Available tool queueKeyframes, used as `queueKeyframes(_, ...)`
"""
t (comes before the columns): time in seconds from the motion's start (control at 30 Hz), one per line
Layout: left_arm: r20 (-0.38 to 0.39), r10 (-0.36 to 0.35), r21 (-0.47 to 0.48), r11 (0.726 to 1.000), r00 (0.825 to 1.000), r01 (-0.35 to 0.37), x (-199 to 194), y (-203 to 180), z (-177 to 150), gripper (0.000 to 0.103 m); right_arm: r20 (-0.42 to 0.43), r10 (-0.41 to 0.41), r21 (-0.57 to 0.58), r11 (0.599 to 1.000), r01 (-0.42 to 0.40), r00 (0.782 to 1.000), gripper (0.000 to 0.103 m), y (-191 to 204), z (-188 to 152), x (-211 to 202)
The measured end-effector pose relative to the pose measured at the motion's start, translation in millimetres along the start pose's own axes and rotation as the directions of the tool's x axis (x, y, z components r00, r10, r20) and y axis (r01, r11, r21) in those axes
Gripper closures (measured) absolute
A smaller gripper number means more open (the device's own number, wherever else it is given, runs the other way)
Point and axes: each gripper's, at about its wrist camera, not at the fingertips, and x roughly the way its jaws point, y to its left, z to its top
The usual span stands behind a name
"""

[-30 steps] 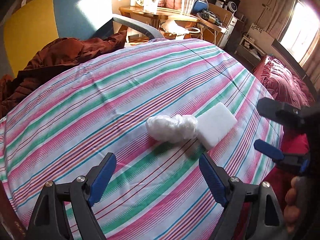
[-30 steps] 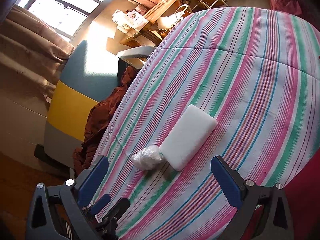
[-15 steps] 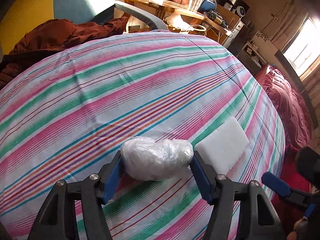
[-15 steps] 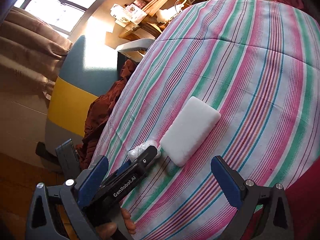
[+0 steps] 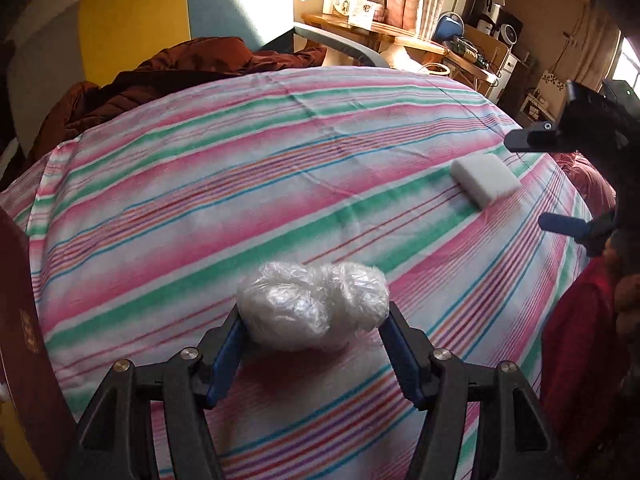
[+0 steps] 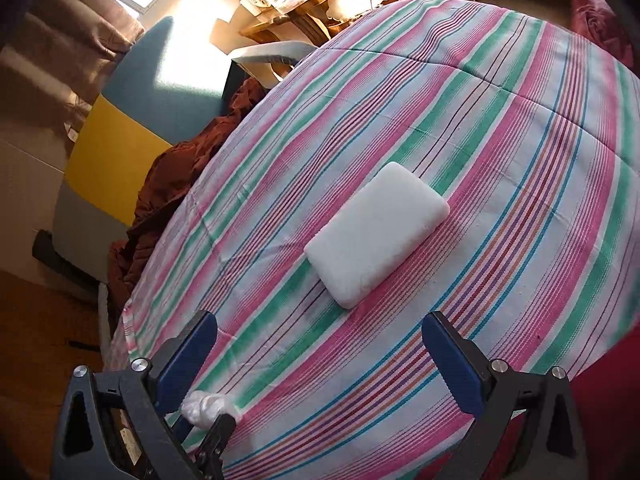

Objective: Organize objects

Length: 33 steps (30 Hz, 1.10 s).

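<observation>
At the far left, a dark rust-brown quilted garment (image 5: 160, 76) lies heaped at the edge of the bed, whose pink, green and white striped cover (image 5: 248, 184) carries both task items. Further right, low in the left wrist view, the left hand-held gripper (image 5: 313, 330) pinches a crumpled ball of clear plastic film (image 5: 314, 306) between its 2 blue pads. A second ago those pads stood wide with the ball lying loose just beside the block; they closed onto it during that second, and the ball now sits well apart from the block, near the left side of the cover. Whether it rests on the cover or hangs just above it, I cannot tell.

Right of that, the white rectangular foam block (image 6: 376, 234) lies flat and untouched on the cover. The right hand-held gripper (image 6: 320, 352) hangs over it with its pads spread and nothing between them, nearer the block than a second ago.

So 1 of 2 items is in hand; the block looks to be the right gripper's next pick.
</observation>
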Motion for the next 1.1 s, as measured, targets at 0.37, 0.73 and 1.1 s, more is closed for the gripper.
queueKeyframes(0.37,0.102,0.011,0.058,0.998,0.995,-0.017,-1.7,2.4,-15.3,0.043,-0.021,-0.197,-0.020,0.980,0.197,0.980,0.000,10.7,18.9,16.2)
queueKeyframes(0.73,0.116,-0.093,-0.010,0.995,0.989,0.095,-2.0,18.3,-15.6,0.042,0.046,-0.304,0.111,0.948,0.297,0.952,0.000,4.4,56.6,66.5)
queueKeyframes(1.1,0.121,-0.068,0.019,0.998,0.990,0.066,-1.4,11.3,-18.3,0.036,0.036,-0.408,-0.111,0.906,0.409,0.912,0.015,29.2,54.6,77.5)
